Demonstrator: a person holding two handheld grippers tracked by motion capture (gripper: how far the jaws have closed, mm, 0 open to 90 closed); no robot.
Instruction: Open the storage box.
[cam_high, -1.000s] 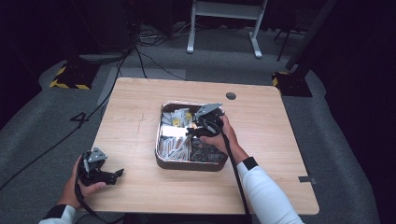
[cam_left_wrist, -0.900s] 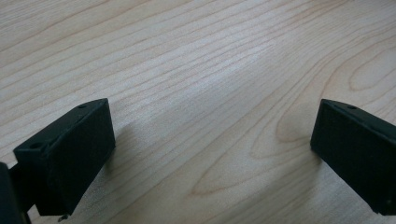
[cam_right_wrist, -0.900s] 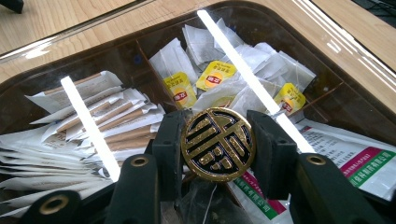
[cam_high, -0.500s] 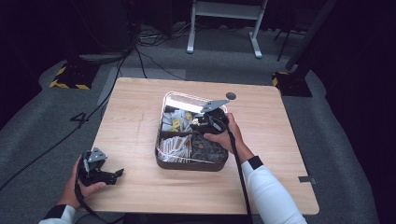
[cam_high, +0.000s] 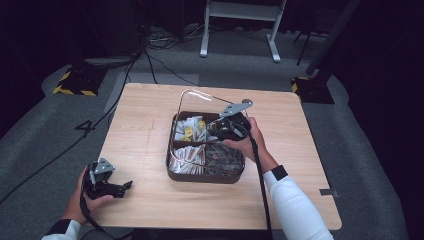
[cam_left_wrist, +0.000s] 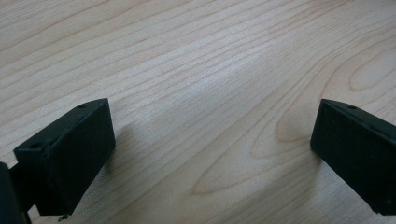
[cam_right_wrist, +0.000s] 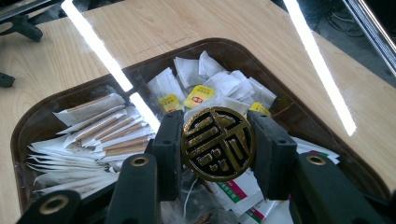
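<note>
A dark brown compartment box (cam_high: 205, 177) sits mid-table with white tea bags (cam_high: 192, 127) and paper sticks (cam_high: 187, 155) inside. My right gripper (cam_high: 220, 127) is over the box, shut on the round gold knob (cam_right_wrist: 217, 144) of the box's clear lid (cam_high: 192, 92). The lid hangs tilted above the box, and its edges glare (cam_right_wrist: 93, 42). Through it I see tea bags (cam_right_wrist: 201, 95), paper sticks (cam_right_wrist: 107, 135) and the box rim (cam_right_wrist: 224, 43). My left gripper (cam_high: 122, 187) rests on the table's near left, open, with bare wood between its jaws (cam_left_wrist: 212, 144).
The wooden table (cam_high: 145, 115) has bare room to the left of and behind the box. A small tape strip (cam_high: 325, 191) lies at its right edge. Cables (cam_high: 150, 60) and a white stand (cam_high: 240, 25) are on the floor beyond.
My right gripper has risen with the lid by its knob, and the clear lid now stands tilted higher above the box. The left gripper has stayed put.
</note>
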